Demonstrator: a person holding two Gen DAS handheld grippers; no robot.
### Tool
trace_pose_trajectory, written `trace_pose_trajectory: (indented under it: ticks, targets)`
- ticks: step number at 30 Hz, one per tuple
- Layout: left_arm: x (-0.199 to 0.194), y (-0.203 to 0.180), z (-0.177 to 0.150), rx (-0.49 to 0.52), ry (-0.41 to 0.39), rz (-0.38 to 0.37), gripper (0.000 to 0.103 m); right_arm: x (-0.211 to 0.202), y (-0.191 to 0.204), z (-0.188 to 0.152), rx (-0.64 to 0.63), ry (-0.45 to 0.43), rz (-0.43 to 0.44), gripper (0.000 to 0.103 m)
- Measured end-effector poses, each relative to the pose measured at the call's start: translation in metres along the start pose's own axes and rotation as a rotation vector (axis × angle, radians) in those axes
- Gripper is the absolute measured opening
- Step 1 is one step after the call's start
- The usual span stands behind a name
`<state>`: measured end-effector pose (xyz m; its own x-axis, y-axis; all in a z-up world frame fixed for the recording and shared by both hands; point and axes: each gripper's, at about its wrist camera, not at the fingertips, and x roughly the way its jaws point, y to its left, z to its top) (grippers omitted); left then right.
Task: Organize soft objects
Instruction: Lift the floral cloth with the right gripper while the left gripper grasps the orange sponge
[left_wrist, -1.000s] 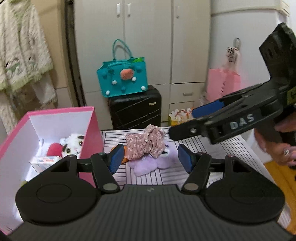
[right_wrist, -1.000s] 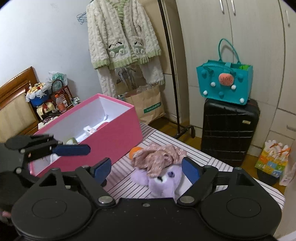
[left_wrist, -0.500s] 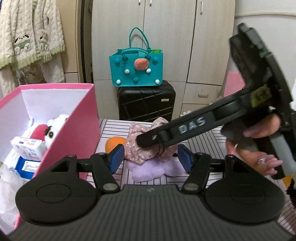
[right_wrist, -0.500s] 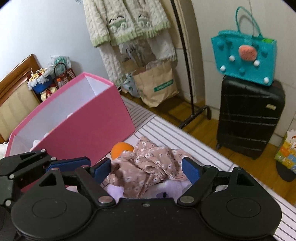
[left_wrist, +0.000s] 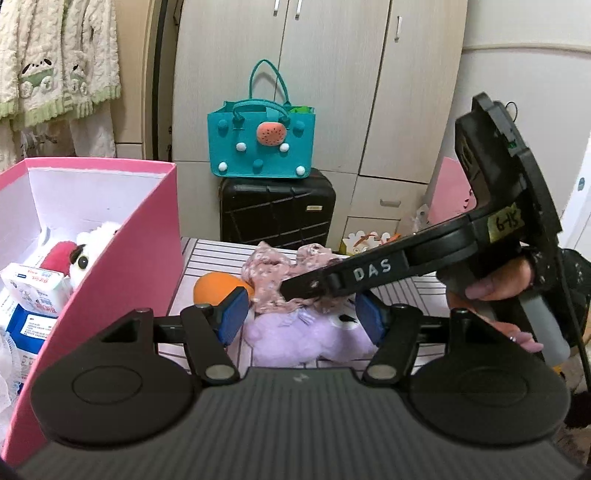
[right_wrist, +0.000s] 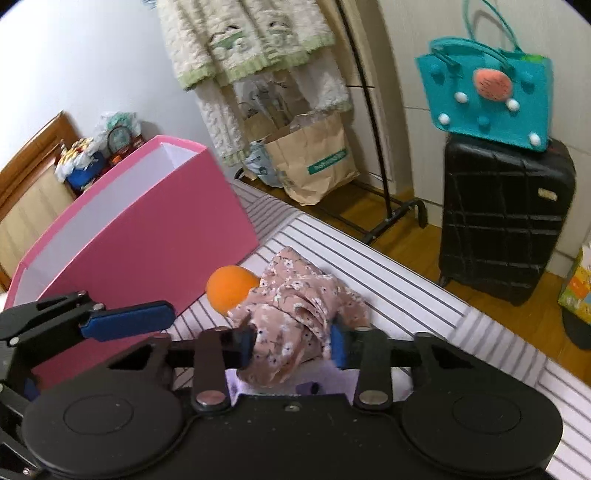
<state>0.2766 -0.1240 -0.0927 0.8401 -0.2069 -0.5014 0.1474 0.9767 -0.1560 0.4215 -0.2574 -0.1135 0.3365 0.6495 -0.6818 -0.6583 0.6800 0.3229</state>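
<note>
While a second ago the right gripper (right_wrist: 291, 349) hung spread wide above the pile with the cloth clear of its pads, it has since come down onto the floral cloth (right_wrist: 295, 314), and its jaws are closing on it. A bunched fold of the cloth sits between the two blue pads, which press into it from either side. From the left wrist view the same gripper (left_wrist: 295, 290) reaches in from the right, its tip buried in the pink fabric, a hand (left_wrist: 495, 291) wrapped around its grip.

The left gripper (left_wrist: 299, 317) hangs partly spread, nothing between its pads; through the gap the purple plush (left_wrist: 306, 336) shows, lying just ahead of it.

The cloth is dusty pink with small white flowers, crumpled into a loose heap on top of the purple plush, on the striped tabletop (right_wrist: 406, 295). Just to the left of the right gripper's pads, touching the cloth, lies an orange ball (right_wrist: 229, 288). Farther left stands the pink box (right_wrist: 147, 236); in the left wrist view it holds a panda plush (left_wrist: 92, 254) and tissue packs (left_wrist: 33, 288).
</note>
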Motion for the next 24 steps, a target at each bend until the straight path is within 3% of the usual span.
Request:
trace_pose_trajectory:
  ticks: [3,6,11,15,24]
  targets:
    - [-0.002,0.002,-0.001,-0.007,0.000,-0.013,0.063,-0.005,-0.010,-0.004,0.051,-0.003,0.012,0.026]
    - [0.000,0.002,-0.002,0.001,-0.008,0.032,0.063,-0.012,-0.014,-0.010,0.065,-0.013,0.007,0.025]
    - [0.018,-0.005,0.007,0.029,0.018,0.192,0.063,-0.021,-0.015,-0.012,0.082,-0.049,-0.023,0.025]
    - [0.037,-0.009,0.012,0.057,0.067,0.271,0.063,-0.031,-0.015,-0.012,0.083,-0.099,-0.030,0.025]
    - [0.059,-0.005,0.007,0.031,0.129,0.323,0.063,-0.031,-0.011,-0.013,0.063,-0.126,-0.029,0.025]
